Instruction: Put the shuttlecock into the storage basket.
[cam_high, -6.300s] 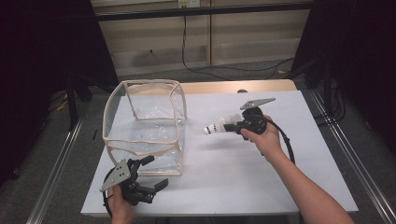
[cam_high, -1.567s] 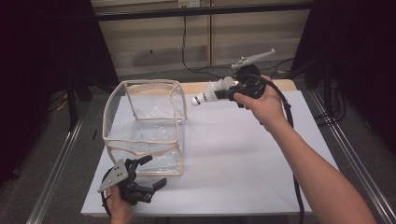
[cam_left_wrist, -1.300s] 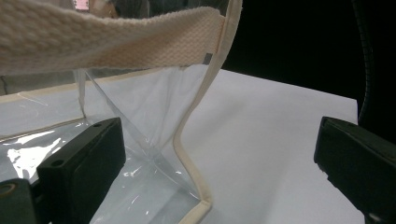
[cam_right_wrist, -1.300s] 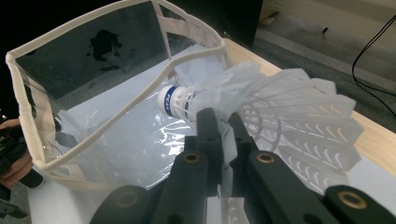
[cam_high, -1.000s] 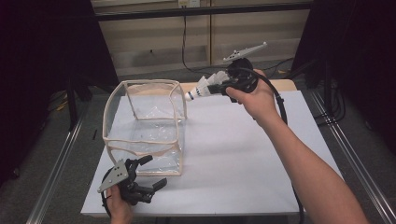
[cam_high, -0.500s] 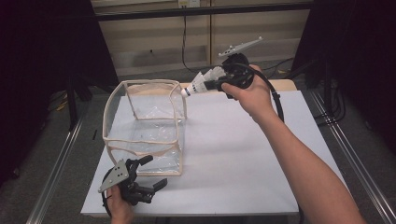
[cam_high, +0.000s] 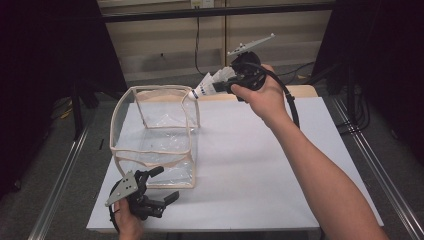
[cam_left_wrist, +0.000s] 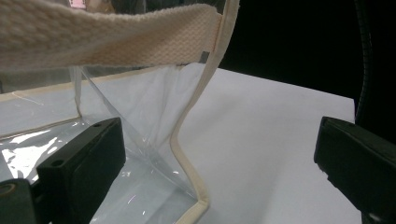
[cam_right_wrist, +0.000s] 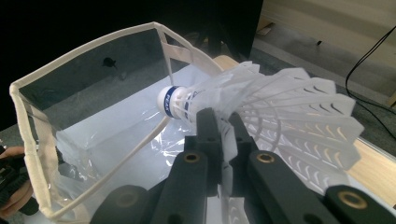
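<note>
On the white table (cam_high: 260, 170) stood the clear bag (cam_high: 157, 137), your left gripper (cam_high: 155, 192) waited spread wide at its near corner, and your right gripper (cam_high: 227, 85) clenched the shuttlecock (cam_high: 207, 87) by its feathers just above the bag's far rim.

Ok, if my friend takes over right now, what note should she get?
Right claw: shut on the shuttlecock, held in the air at the far corner of the clear bag, cork end pointing at the opening.
Left claw: open, down by the bag's near corner, jaws either side of the edge, not gripping.
Done: shuttlecock picked up and carried to the bag.
Left: probably lower it over the opening and let go.
</note>
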